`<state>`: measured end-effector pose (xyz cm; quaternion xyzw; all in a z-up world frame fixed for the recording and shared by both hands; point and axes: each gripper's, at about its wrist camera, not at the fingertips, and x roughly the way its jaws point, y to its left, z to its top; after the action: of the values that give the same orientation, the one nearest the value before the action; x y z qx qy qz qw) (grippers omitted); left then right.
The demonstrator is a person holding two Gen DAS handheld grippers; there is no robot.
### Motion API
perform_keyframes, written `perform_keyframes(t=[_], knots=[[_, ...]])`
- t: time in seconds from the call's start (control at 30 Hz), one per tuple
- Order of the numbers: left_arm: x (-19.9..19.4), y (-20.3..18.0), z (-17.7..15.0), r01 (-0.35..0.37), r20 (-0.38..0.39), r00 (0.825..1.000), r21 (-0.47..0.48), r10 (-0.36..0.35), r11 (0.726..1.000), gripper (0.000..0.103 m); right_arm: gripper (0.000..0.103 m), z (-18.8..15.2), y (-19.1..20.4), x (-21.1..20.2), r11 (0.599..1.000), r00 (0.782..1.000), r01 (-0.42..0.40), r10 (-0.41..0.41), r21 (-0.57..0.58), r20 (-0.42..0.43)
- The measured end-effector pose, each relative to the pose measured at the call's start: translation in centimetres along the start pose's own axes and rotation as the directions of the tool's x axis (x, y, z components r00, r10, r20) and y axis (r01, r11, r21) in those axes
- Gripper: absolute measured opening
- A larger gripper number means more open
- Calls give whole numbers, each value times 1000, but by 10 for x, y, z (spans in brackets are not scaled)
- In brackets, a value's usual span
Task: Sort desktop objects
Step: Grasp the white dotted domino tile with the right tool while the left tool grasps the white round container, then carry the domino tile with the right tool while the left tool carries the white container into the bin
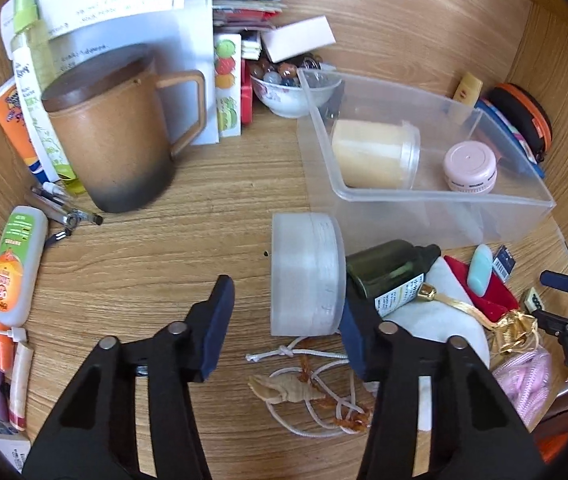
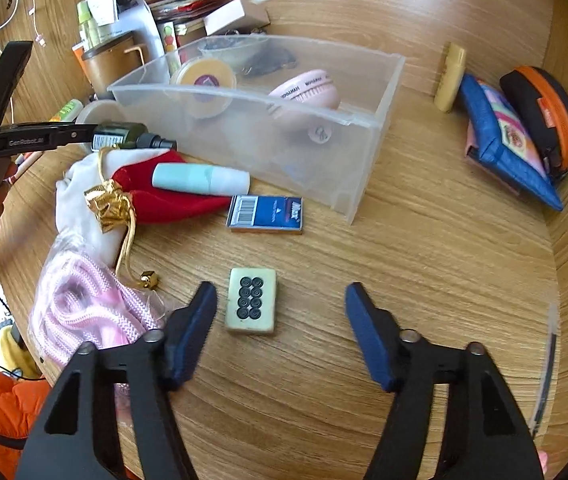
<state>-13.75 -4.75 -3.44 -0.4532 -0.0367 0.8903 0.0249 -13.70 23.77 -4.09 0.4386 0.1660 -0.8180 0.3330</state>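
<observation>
Left gripper (image 1: 285, 316) spread wide, holding nothing; frosted white round plastic container (image 1: 307, 274) sits on edge between the two blue pads, right pad (image 1: 353, 340) just beside or touching its lid side, cannot tell which; left pad (image 1: 220, 320) well apart from it. Right gripper (image 2: 282, 312) also wide open, empty, low over wooden desk (image 2: 423, 264); one cream mahjong tile with eight black circles (image 2: 251, 301) flat on desk between the fingers, nearer left finger, not touching either. One clear rectangular plastic bin (image 1: 443, 200) just behind the frosted container, two items inside: one pale yellow tub on its side (image 1: 375, 154) and one pink round jar (image 1: 471, 167). One dark green glass bottle (image 1: 391, 272) lying just right of the container. One brown ceramic mug with lid (image 1: 112, 136) far left. One blue barcode box (image 2: 264, 214) and one mint-and-white tube (image 2: 200, 178) near bin's front wall, tube resting on red velvet pouch (image 2: 172, 200).
</observation>
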Motion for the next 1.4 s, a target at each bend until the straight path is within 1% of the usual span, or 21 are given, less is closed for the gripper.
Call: perform_keyframes(t=[0.07, 0.13, 0.27, 0.33, 0.4, 0.53, 0.6, 0.63, 0.67, 0.7, 0.73, 0.9, 1.13, 1.4], knots=[[3, 1, 1, -5, 4, 1000, -3, 5, 1000, 46, 50, -1, 1, 3, 1000, 1000, 8, -8, -9, -5], [5, 1, 1, -8, 14, 1000, 5, 8, 1000, 45, 49, -3, 2, 5, 1000, 1000, 21, -21, -22, -3], [8, -1, 1, -36, 27, 999, 23, 35, 999, 44, 49, -5, 1, 7, 999, 1000, 23, -23, -31, 10], [12, 0, 3, -37, 22, 999, 17, 37, 999, 44, 46, -6, 1, 7, 999, 1000, 21, -20, -37, 17], [17, 2, 6, -32, 9, 999, 4, 32, 999, 44, 41, -7, 0, 6, 999, 1000, 6, -5, -44, 18], [26, 5, 11, -26, -7, 1000, -16, 26, 1000, 44, 36, -8, 1, 5, 999, 1000, -1, 3, -51, 24], [28, 7, 13, -16, -5, 1000, -31, 16, 999, 44, 24, -8, 1, 4, 999, 1000, -4, 6, -52, 28], [28, 9, 14, -13, -1, 1000, -43, 13, 999, 44, 22, -9, 0, 4, 999, 1000, -5, 6, -52, 28], [28, 10, 15, -12, 2, 1000, -49, 12, 999, 40, 22, -10, -1, 3, 999, 1000, -7, 8, -49, 28], [29, 11, 15, -9, 6, 1000, -56, 10, 998, 31, 22, -10, -2, 3, 999, 999, -12, 14, -44, 29], [31, 12, 16, -11, 4, 1000, -63, 11, 998, 30, 22, -9, -2, 4, 999, 999, -17, 18, -39, 29], [28, 15, 17, -27, 26, 999, -80, 30, 996, 29, 22, -8, -6, 2, 1000, 999, -15, 16, -21, 32], [11, 23, 15, -60, 82, 994, -103, 68, 993, 29, 22, 2, -11, -8, 1000, 998, -5, 5, 2, 70], [-9, 21, 11, -80, 130, 987, -83, 90, 993, 29, 22, 22, -15, -19, 1000, 993, 8, -10, 15, 122]])
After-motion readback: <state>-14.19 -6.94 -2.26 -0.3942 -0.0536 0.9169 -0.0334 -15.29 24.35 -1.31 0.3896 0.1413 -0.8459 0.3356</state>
